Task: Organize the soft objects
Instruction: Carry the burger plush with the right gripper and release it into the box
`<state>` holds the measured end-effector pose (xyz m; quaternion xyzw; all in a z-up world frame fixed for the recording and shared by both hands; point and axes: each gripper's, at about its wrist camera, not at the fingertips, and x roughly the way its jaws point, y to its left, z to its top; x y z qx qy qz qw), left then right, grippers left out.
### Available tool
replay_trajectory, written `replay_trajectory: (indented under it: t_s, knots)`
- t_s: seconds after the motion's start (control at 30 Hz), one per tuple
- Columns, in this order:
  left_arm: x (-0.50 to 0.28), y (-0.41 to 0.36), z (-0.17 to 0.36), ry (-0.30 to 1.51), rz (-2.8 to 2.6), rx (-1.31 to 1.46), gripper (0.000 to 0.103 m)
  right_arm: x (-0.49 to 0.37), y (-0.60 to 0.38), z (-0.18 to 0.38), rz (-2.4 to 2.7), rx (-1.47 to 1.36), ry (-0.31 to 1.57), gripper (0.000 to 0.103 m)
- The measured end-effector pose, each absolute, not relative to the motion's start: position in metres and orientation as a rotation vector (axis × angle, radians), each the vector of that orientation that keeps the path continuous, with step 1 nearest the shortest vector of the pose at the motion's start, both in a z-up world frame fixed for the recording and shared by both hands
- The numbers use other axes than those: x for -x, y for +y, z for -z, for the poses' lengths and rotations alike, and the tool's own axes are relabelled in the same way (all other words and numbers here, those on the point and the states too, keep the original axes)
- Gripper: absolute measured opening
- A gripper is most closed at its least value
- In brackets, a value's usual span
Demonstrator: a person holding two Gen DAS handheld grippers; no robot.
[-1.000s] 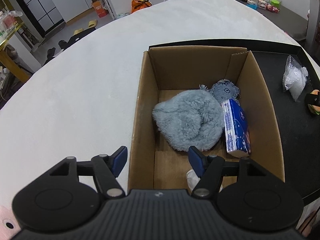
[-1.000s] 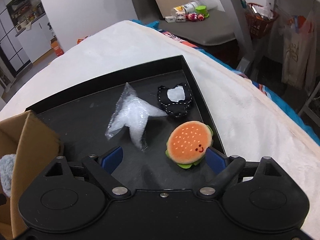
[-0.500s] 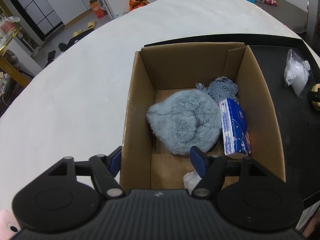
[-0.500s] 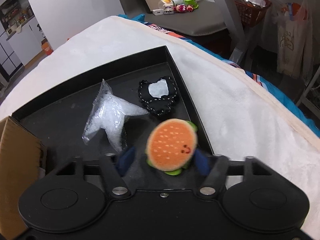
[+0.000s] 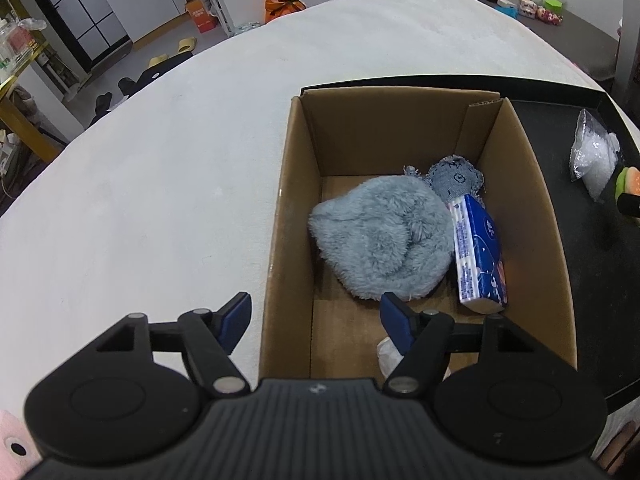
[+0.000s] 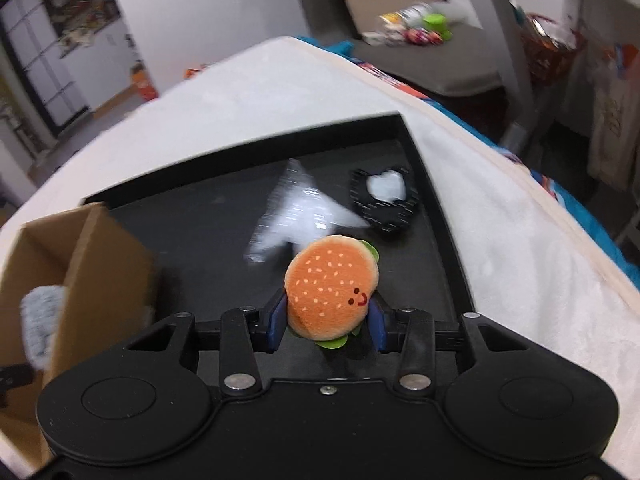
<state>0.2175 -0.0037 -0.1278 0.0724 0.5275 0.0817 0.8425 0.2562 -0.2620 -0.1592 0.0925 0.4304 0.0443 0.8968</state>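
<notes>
My right gripper [image 6: 327, 323] is shut on an orange plush hamburger [image 6: 332, 287] and holds it above the black tray [image 6: 208, 216]. A clear plastic bag [image 6: 298, 210] and a black-and-white plush [image 6: 385, 200] lie on the tray beyond it. My left gripper [image 5: 316, 314] is open and empty, straddling the near left wall of the cardboard box [image 5: 288, 208]. Inside the box lie a grey fluffy hat [image 5: 380, 240], a blue tissue pack [image 5: 478, 252] and a small denim plush [image 5: 454, 176]. The hamburger also shows in the left wrist view [image 5: 629, 182].
The box stands on the left part of the black tray [image 5: 600, 264], on a white covered surface [image 5: 160, 168]. The box [image 6: 104, 256] is left of my right gripper. A white crumpled item [image 5: 388, 354] lies at the box's near end. A pink object [image 5: 12, 440] sits at lower left.
My right gripper closed on the plush hamburger and lifted it off the tray, swinging left toward the box. My left gripper drifted slightly and stayed open.
</notes>
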Motion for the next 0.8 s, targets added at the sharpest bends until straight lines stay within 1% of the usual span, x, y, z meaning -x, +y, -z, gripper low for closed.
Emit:
replay_trajectory:
  t_s: [0.4,0.8]
  knots:
    - [-0.210,0.007,0.127,1.099,-0.159,-0.119,0.070,-0.242,-0.215,0.139,-0.198,-0.130,0.892,0.041]
    - [-0.206,0.025,0.131,1.072,-0.171,-0.021,0.069,-0.243,-0.168,0.105,-0.258,-0.073,0.834,0.041]
